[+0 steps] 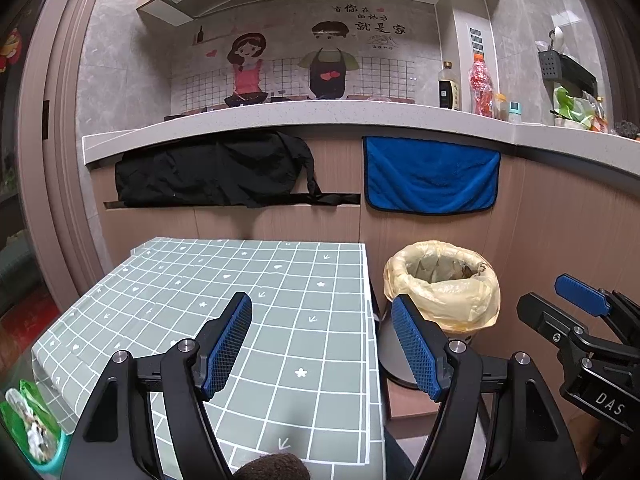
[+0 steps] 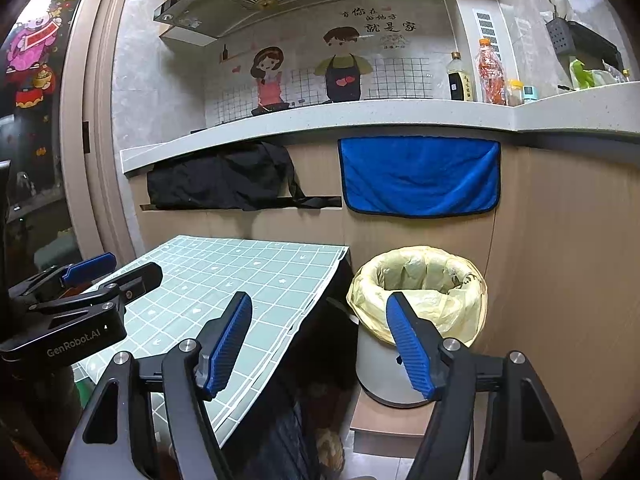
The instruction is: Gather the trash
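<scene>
Left gripper [image 1: 322,338]: jaws wide, nothing held, above the green checked table mat [image 1: 224,300] near its right edge. Right gripper [image 2: 319,340]: jaws wide, nothing between, over the gap beside the mat. Trash bin [image 2: 418,320] with yellow bag [image 2: 452,304]: on the floor, just right of the mat's far right corner.

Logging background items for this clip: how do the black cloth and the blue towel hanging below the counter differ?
The black cloth is bunched and creased, while the blue towel hangs flat and nearly rectangular. The black cloth trails a strap along a drawer edge; the blue towel has a neat dark trim. The black cloth hangs behind the checked table mat, the blue towel above the lined trash bin. Both hang from the cabinet front under the counter.
</scene>
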The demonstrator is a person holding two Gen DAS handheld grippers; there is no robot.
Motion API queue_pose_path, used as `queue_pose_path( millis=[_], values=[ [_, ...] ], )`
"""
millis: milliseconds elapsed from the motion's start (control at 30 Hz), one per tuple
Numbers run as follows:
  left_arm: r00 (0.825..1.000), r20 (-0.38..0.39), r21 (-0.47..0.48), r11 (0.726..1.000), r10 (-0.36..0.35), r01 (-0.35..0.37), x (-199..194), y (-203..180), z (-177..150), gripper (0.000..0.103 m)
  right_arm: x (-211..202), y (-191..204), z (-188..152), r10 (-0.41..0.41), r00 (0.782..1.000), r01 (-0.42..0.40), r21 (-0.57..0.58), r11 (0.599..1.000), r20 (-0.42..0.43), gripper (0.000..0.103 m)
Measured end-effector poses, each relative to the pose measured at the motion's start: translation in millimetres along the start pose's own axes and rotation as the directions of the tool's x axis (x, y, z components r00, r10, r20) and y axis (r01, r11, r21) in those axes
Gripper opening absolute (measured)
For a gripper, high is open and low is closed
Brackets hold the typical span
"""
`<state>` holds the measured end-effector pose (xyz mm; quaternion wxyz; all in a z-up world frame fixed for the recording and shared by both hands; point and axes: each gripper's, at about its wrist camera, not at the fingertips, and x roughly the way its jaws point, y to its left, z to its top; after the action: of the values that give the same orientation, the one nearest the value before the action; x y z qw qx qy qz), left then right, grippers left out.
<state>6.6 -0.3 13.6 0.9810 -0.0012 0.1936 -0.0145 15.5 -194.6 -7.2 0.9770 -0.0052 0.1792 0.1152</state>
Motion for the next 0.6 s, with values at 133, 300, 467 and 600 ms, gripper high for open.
queue_pose_path(
  millis=[133,300,467,600],
  values=[
    [1.0,0.003,0.002,1.0,0.001,-0.001,-0.6,-0.3,1.0,0.073,-1.0,-0.2,0.4,-0.001,1.0,0.001,-0.002,1.0,0.005,0.067],
    [1.0,0.004,0.003,1.0,-0.004,0.004,-2.0,-3.9,1.7,0.073,-2.3,-1.1,1.2,-0.007,1.0,0.007,0.004,1.0,0.009,0.068],
    [1.0,0.007,0.003,1.0,-0.007,0.007,-2.1,-5.3,2.0,0.073,-5.7,-1.3,2.8,-0.015,1.0,0.015,-0.001,1.0,0.015,0.069],
    [1.0,0.008,0.002,1.0,-0.01,0.01,-1.3,-7.8,2.2,0.073,-6.8,-2.0,3.0,-0.017,1.0,0.017,-0.001,1.0,0.016,0.07]
  ],
)
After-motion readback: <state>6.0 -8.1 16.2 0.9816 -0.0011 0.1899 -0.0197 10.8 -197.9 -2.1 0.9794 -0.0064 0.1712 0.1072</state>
